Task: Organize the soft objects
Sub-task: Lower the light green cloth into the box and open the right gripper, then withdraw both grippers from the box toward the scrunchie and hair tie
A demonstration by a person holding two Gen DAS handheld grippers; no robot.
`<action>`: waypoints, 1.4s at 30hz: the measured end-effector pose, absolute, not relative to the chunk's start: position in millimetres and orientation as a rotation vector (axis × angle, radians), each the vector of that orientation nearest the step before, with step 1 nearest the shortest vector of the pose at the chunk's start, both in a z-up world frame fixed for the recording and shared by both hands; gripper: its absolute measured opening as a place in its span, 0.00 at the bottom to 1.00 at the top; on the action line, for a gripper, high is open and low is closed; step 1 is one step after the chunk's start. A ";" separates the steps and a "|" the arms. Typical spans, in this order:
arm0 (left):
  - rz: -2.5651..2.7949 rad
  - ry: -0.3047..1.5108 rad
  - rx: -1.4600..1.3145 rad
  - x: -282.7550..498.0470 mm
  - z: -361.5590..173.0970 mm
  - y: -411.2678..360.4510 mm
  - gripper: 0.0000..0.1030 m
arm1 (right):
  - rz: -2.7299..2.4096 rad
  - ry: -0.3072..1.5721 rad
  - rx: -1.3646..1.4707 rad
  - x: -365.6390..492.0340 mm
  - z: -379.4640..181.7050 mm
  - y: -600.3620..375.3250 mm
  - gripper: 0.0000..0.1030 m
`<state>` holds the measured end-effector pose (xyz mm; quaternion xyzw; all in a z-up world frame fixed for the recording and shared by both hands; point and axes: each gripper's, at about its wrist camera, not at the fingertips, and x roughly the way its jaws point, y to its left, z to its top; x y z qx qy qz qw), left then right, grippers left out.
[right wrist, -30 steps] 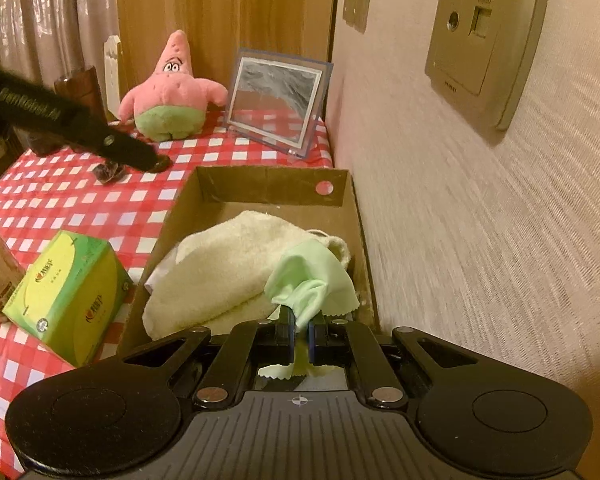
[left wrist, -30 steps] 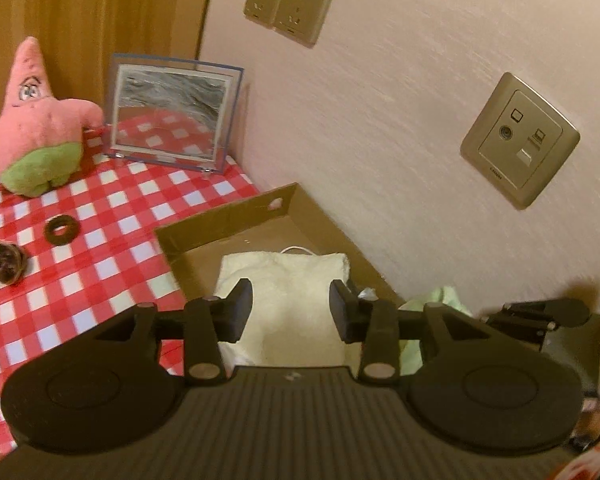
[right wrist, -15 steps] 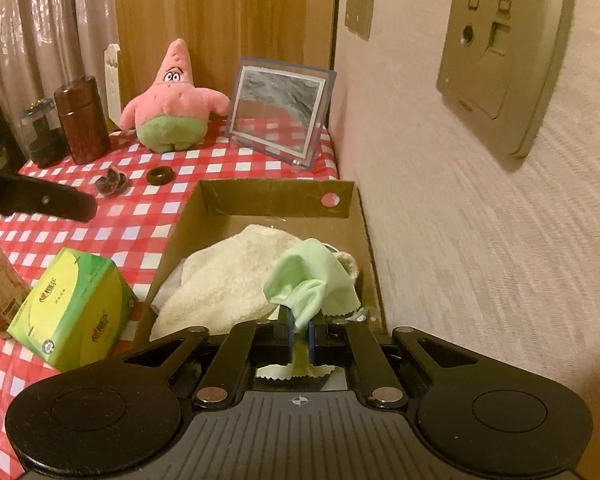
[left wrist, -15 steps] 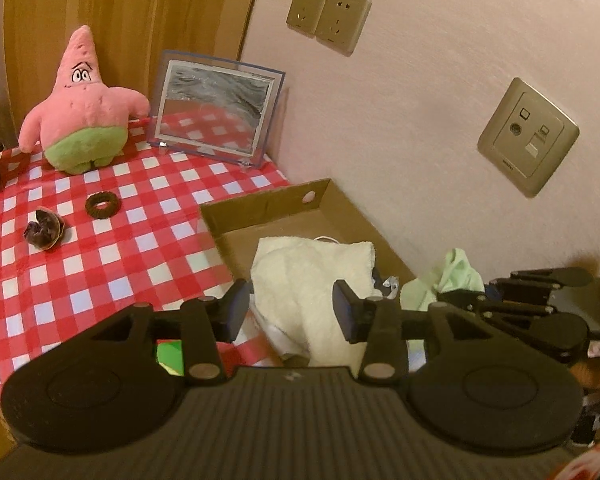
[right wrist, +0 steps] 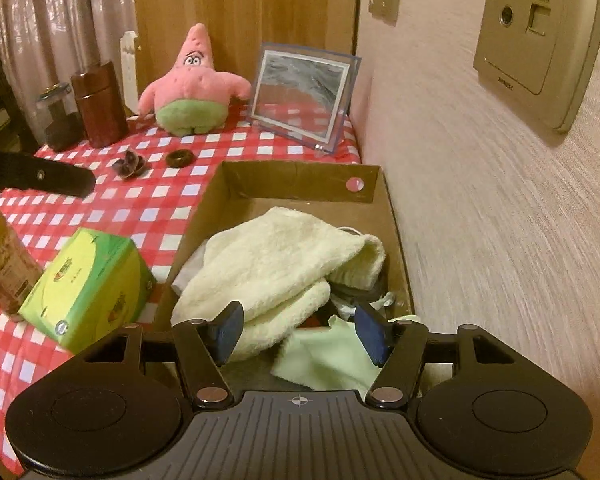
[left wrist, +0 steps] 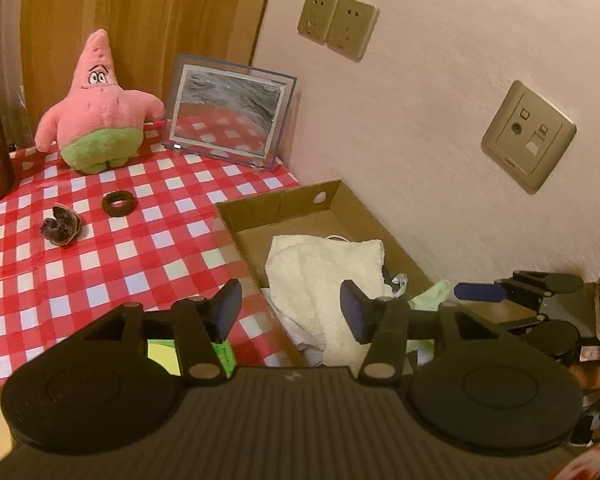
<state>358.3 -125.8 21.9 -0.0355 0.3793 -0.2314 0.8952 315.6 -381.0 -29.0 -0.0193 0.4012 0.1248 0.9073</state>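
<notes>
A cardboard box (right wrist: 300, 178) (left wrist: 284, 200) on the red checked table holds a cream towel (right wrist: 284, 264) (left wrist: 324, 268). A light green cloth (right wrist: 328, 356) lies loose at the box's near end, under my right gripper (right wrist: 298, 334), which is open and empty. The cloth's tip shows in the left wrist view (left wrist: 432, 296). My left gripper (left wrist: 290, 310) is open and empty, above the box's near left edge. A pink star plush (right wrist: 192, 84) (left wrist: 96, 112) sits at the far end of the table.
A framed picture (right wrist: 300, 96) stands by the wall. A dark ring (left wrist: 118, 204) and a dried husk (left wrist: 60, 226) lie on the cloth. A green tissue box (right wrist: 88, 288), a paper cup (right wrist: 0, 264) and a brown jar (right wrist: 100, 104) stand left. The wall runs close on the right.
My right gripper opened and let go of the green cloth, which dropped into the box's near end. My left gripper pulled back and to the left.
</notes>
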 end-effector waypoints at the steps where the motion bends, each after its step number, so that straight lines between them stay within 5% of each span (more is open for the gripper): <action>1: -0.479 0.783 -0.075 356.8 24.0 -124.0 0.51 | 0.257 0.827 -0.042 313.6 -27.4 -380.3 0.60; 14: -0.432 0.694 -0.072 311.1 71.5 -85.9 0.63 | 0.294 0.787 -0.054 275.1 7.9 -362.5 0.60; 24: -0.350 0.585 -0.049 255.8 121.9 -36.3 0.89 | 0.350 0.713 -0.042 237.4 42.2 -348.4 0.60; 42: -0.156 0.533 0.142 200.6 147.7 86.2 0.92 | 0.391 0.660 -0.092 218.0 88.9 -298.2 0.60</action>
